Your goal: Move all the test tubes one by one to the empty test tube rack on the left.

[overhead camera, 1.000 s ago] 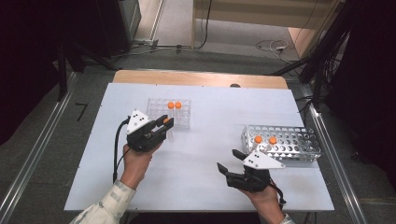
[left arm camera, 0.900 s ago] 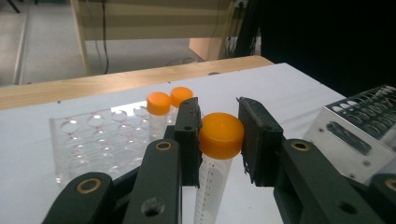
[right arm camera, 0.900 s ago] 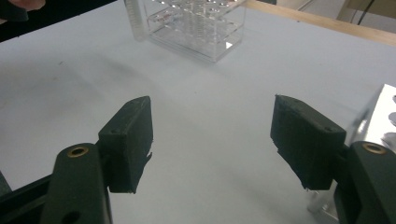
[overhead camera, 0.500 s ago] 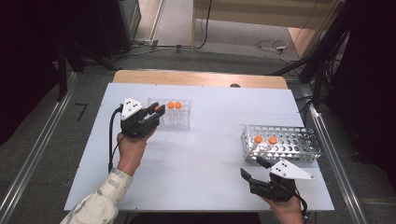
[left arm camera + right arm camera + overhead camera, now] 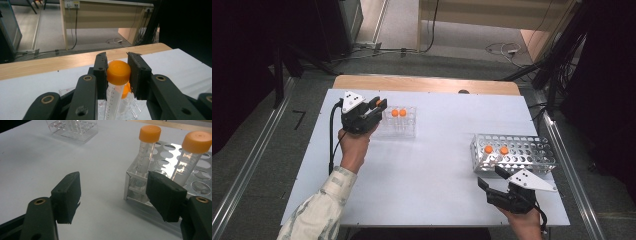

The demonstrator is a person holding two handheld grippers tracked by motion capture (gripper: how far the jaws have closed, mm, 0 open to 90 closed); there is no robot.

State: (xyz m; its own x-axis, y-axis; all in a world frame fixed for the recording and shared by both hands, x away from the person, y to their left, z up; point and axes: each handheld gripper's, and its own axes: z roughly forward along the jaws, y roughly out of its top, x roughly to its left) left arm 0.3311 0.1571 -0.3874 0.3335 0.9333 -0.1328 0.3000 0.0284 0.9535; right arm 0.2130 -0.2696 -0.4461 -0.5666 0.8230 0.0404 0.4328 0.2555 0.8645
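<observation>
My left gripper [image 5: 378, 104] is shut on an orange-capped tube [image 5: 118, 72], its jaws pressing the cap from both sides. It hangs at the left end of a clear plastic rack [image 5: 409, 131] that holds two orange-capped tubes [image 5: 398, 113]. My right gripper [image 5: 490, 176] stands open near the table's front edge, with nothing between its jaws [image 5: 115, 195]. Just beyond it is a metal rack [image 5: 532, 150] with two more orange-capped tubes [image 5: 495, 149] at its left end; the right gripper view has them close up [image 5: 149, 135].
The racks rest on a white board [image 5: 432, 170] laid on a wooden table, whose edge [image 5: 427, 84] runs along the far side. Metal rails flank the table. Cables and dark equipment lie on the floor behind.
My left gripper has carried the tube farther away and slightly left, up beside the clear rack. My right gripper has drawn back to the right, along the front of the metal rack.
</observation>
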